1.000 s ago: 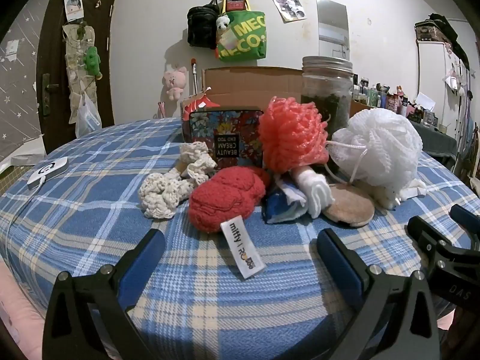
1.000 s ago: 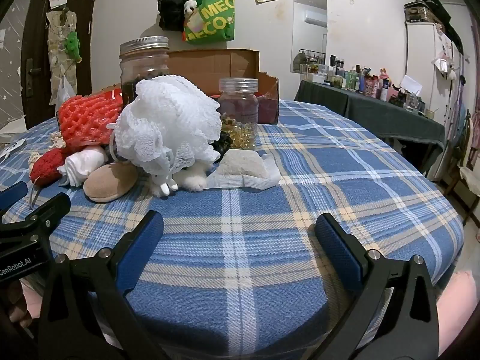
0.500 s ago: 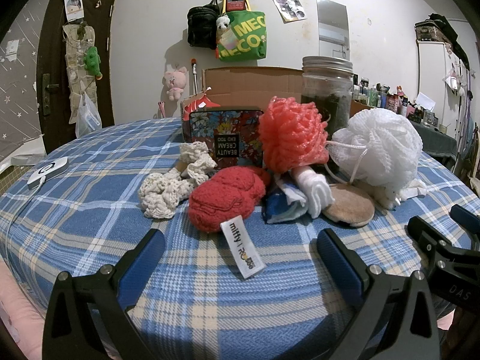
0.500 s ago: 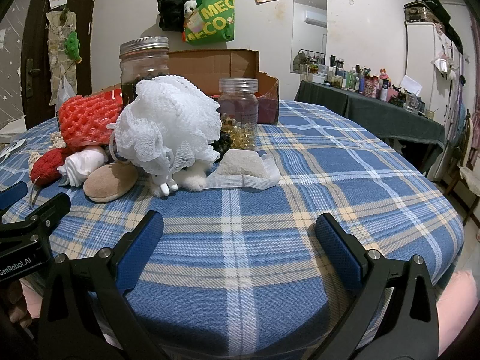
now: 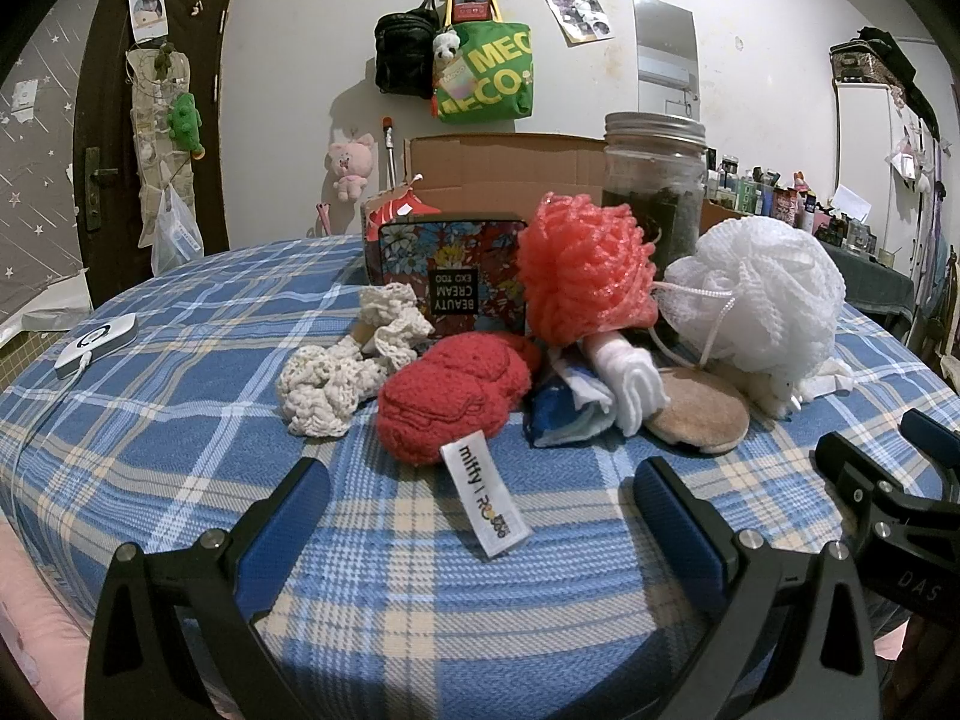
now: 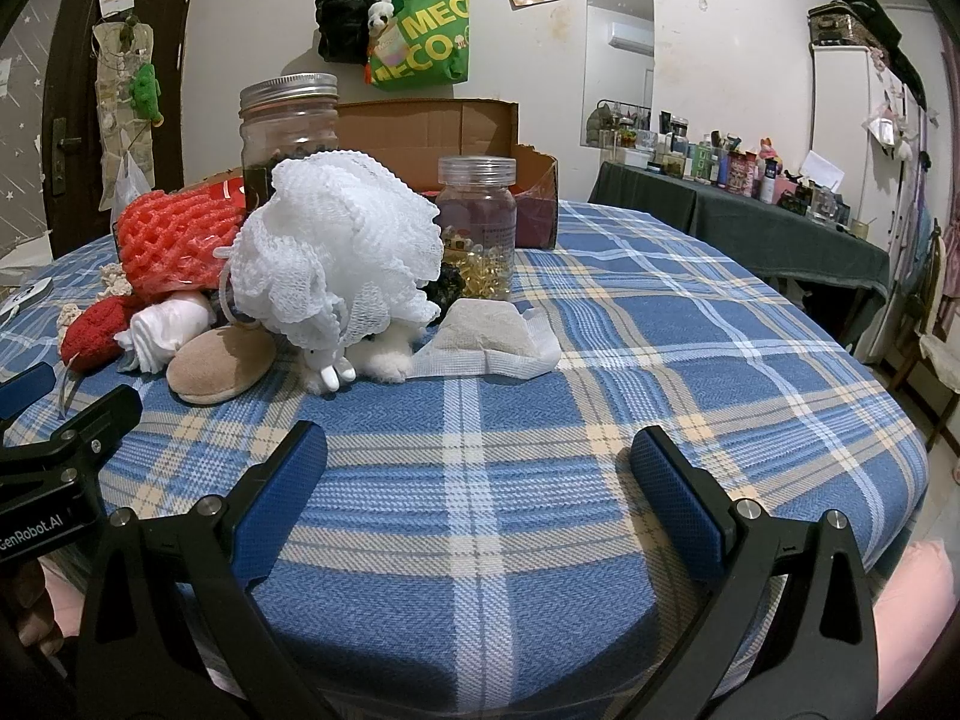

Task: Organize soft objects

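Note:
A heap of soft things lies mid-table on the blue plaid cloth: a red knitted piece [image 5: 453,399] with a white label, cream crochet scrunchies [image 5: 345,369], a coral mesh pouf [image 5: 585,270], a white mesh pouf [image 5: 759,294], a rolled white cloth [image 5: 627,375] and a tan round pad [image 5: 699,420]. From the right wrist view the white pouf [image 6: 336,252], tan pad [image 6: 219,363] and a grey-white sachet [image 6: 495,336] show. My left gripper [image 5: 480,495] is open, short of the red piece. My right gripper [image 6: 477,459] is open over bare cloth.
A floral tin [image 5: 456,276], a big glass jar [image 5: 654,180], a small jar of capsules [image 6: 477,228] and an open cardboard box [image 6: 432,132] stand behind the heap. A white device with cable [image 5: 96,339] lies at the left. A cluttered side table [image 6: 750,204] stands at the right.

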{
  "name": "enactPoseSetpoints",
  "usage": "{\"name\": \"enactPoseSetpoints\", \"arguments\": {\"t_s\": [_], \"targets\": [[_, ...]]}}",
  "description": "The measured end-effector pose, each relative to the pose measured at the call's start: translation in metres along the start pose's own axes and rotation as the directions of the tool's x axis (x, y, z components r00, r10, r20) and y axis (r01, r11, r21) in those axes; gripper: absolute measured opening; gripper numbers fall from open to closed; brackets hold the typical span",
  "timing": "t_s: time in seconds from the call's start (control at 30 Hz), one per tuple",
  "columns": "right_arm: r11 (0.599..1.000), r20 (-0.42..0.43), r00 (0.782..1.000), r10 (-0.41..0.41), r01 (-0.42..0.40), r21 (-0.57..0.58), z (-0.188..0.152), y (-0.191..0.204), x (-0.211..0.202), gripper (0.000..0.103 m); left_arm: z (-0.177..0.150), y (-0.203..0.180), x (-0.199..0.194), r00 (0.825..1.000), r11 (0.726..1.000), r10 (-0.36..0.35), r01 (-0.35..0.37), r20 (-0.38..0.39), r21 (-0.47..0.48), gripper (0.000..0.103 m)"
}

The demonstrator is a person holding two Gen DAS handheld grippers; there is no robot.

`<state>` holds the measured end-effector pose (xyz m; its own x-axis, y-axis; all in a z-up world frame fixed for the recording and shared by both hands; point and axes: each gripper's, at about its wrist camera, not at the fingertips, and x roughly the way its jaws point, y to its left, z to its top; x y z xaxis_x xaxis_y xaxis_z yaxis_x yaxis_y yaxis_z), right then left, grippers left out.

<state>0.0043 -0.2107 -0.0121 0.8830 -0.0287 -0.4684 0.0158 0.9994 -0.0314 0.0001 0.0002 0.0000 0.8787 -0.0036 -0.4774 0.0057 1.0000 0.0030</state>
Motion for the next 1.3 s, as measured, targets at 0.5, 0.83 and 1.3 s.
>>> {"name": "enactPoseSetpoints", "arguments": {"t_s": [0.5,0.83,1.3], "targets": [[1.000,0.001,1.000,0.000,0.000,0.000,-0.0001,0.0002,-0.0005,0.103,0.0000,0.0000,0.0000,1.000,1.000,0.000,0.000,0.000,0.000,0.103],[1.000,0.003,1.000,0.000,0.000,0.001,-0.0001,0.0003,-0.0007,0.103,0.0000,0.0000,0.0000,1.000,1.000,0.000,0.000,0.000,0.000,0.103],[1.000,-0.012,1.000,0.020,-0.020,0.000,0.0010,-0.0014,-0.0004,0.103,0.0051,0.0012,0.0030,0.999,0.999,-0.039,0.040,-0.023,0.011,0.103]]}}
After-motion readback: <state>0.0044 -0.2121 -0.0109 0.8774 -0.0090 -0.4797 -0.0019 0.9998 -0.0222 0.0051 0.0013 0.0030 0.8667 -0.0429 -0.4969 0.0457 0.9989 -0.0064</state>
